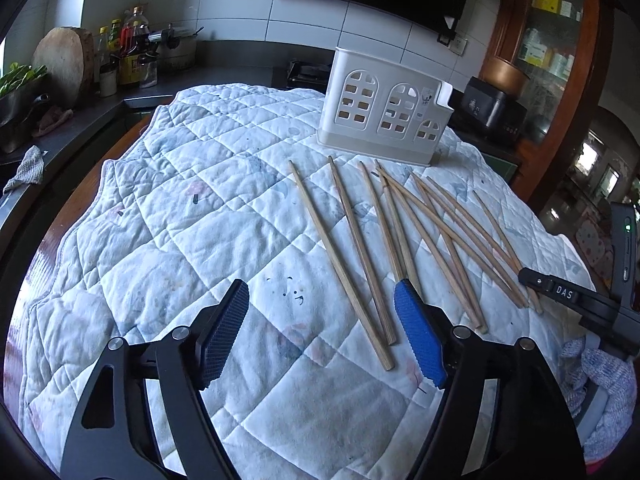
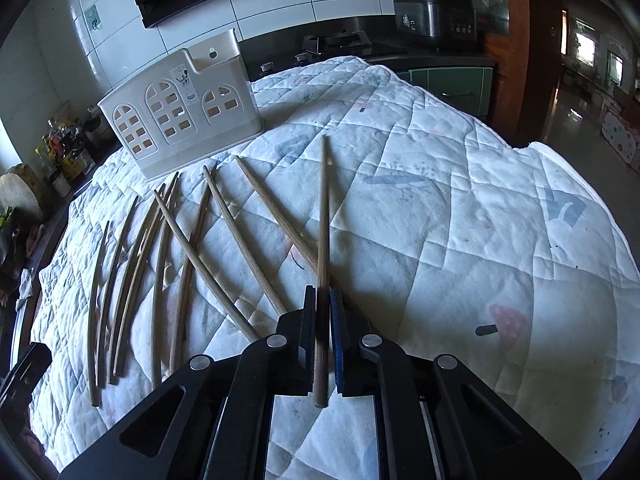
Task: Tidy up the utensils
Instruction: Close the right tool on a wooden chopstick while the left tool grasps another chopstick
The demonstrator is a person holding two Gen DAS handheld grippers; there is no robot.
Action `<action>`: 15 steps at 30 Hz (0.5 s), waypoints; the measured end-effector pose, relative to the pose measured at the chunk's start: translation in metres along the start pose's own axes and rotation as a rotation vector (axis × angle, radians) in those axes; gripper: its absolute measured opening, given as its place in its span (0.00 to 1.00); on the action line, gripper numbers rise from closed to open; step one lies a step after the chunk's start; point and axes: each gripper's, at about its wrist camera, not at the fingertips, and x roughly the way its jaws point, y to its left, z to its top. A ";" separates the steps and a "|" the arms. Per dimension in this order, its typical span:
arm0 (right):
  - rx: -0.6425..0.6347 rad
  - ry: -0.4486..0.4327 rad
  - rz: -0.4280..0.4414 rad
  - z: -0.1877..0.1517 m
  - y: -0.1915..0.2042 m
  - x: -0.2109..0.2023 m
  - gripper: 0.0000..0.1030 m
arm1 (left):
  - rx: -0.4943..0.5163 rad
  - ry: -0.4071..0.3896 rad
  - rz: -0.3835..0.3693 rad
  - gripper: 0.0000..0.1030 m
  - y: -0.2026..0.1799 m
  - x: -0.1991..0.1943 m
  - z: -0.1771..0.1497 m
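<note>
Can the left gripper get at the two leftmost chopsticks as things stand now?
Probably yes. The left gripper is open with nothing between its pads, and the two leftmost chopsticks lie bare on the quilt just ahead, with nothing lying over them.

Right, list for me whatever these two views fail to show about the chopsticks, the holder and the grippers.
- Inside of the white holder: both views show only its outer walls, so its contents cannot be told.
- Near ends of several loose chopsticks: right wrist view, hidden behind the right gripper.
- Right gripper's tip in the left wrist view: lost among the rightmost chopsticks, its body cut by the frame edge.
- Left gripper: in the right wrist view, only a dark sliver at the lower left edge.
</note>
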 end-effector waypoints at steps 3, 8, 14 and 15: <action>0.007 -0.023 0.013 0.001 -0.005 -0.008 0.06 | -0.006 0.017 0.002 0.63 -0.004 0.003 -0.003; -0.002 -0.076 0.038 0.003 -0.013 -0.025 0.06 | -0.014 0.044 0.012 0.45 -0.014 0.010 -0.004; -0.004 -0.106 0.094 0.007 -0.024 -0.036 0.06 | -0.042 0.071 0.051 0.34 -0.022 0.023 -0.003; -0.007 -0.107 0.104 0.008 -0.025 -0.036 0.06 | -0.048 0.077 0.055 0.33 -0.024 0.026 -0.002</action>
